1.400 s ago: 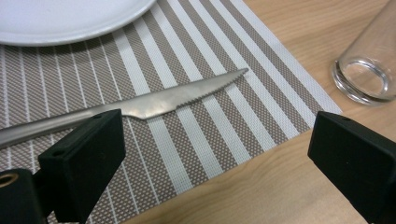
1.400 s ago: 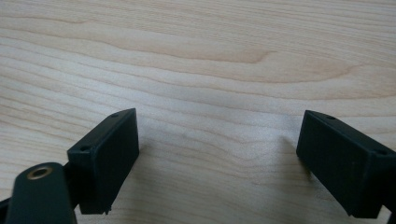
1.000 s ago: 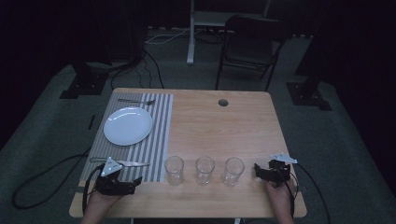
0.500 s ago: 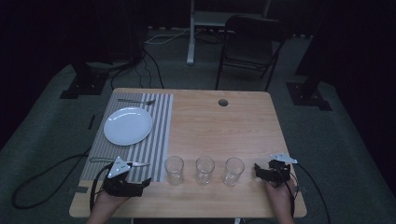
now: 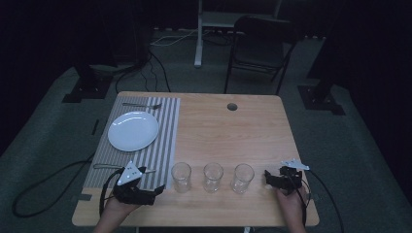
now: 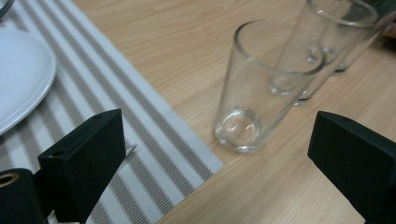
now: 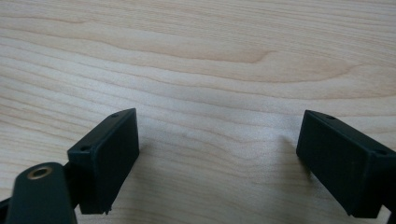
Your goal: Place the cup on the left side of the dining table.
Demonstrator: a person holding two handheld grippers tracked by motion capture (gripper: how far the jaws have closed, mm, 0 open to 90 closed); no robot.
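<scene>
Clear glass: three empty tumblers stand upright in a row along the near edge of the wooden table (image 5: 252,121), apart from one another. The left glass (image 5: 180,176) is just off the corner of the striped placemat (image 5: 163,145), then comes the middle glass (image 5: 213,176), then the right glass (image 5: 242,177).

Left gripper (image 5: 156,192): held low above the mat's near corner and pointed at the left glass. Its jaws are spread wide with nothing between them. In the left gripper view that glass (image 6: 261,88) sits framed in the gap ahead, untouched, so this looks like a line-up for a side grasp, with the spread set to clear the tumbler's width.

Right gripper (image 5: 267,177): rests low near the table's right edge, just beside the right glass, jaws likewise spread over bare wood. Probably parked out of the way while the left hand works.

White plate (image 5: 133,131) sits on the mat with a fork (image 5: 141,105) beyond it and a knife (image 5: 104,166) on the mat's near end. My judgement is that the glasses are staged beside a place setting.

Risk: the glasses stand close in line, so a wide jaw could nudge the middle one.
</scene>
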